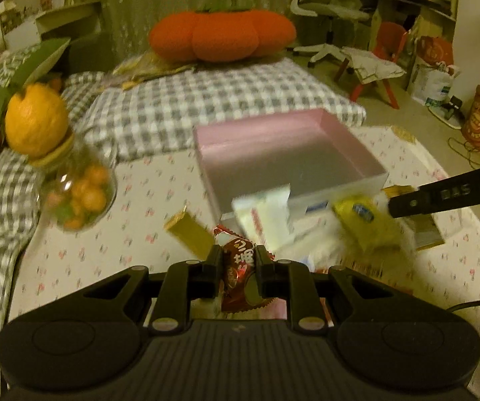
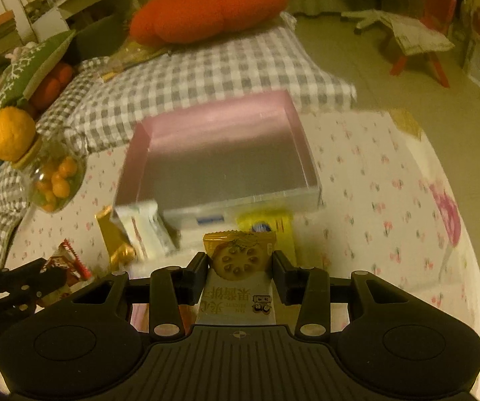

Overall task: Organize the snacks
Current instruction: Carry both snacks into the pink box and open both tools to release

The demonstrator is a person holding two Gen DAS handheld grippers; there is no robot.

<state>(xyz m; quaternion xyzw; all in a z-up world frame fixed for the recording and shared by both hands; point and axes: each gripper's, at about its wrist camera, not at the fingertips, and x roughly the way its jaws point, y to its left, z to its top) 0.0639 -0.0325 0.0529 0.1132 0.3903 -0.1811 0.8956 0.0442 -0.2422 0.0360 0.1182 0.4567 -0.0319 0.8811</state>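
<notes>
My left gripper [image 1: 238, 255] is shut on a red snack packet [image 1: 240, 267], held just above the flowered tablecloth [image 1: 146, 200]. My right gripper [image 2: 241, 260] is shut on a gold-and-white biscuit packet [image 2: 240, 260] with a round biscuit pictured on it. Beyond both stands an open pink box [image 1: 286, 153] [image 2: 219, 153] with nothing in it. In front of the box lie a white packet [image 1: 266, 217] [image 2: 146, 230], a gold bar [image 1: 189, 234] [image 2: 114, 237] and a yellow packet [image 1: 366, 224] [image 2: 266, 227]. The right gripper's finger [image 1: 440, 197] shows at the left wrist view's right edge.
A glass jar [image 1: 76, 193] [image 2: 52, 180] of orange candies with an orange-shaped lid stands at the table's left edge. Behind the table lies a grey checked mattress [image 1: 206, 100] with an orange pumpkin cushion [image 1: 221, 36]. A red chair [image 1: 386, 63] and bags stand on the floor to the right.
</notes>
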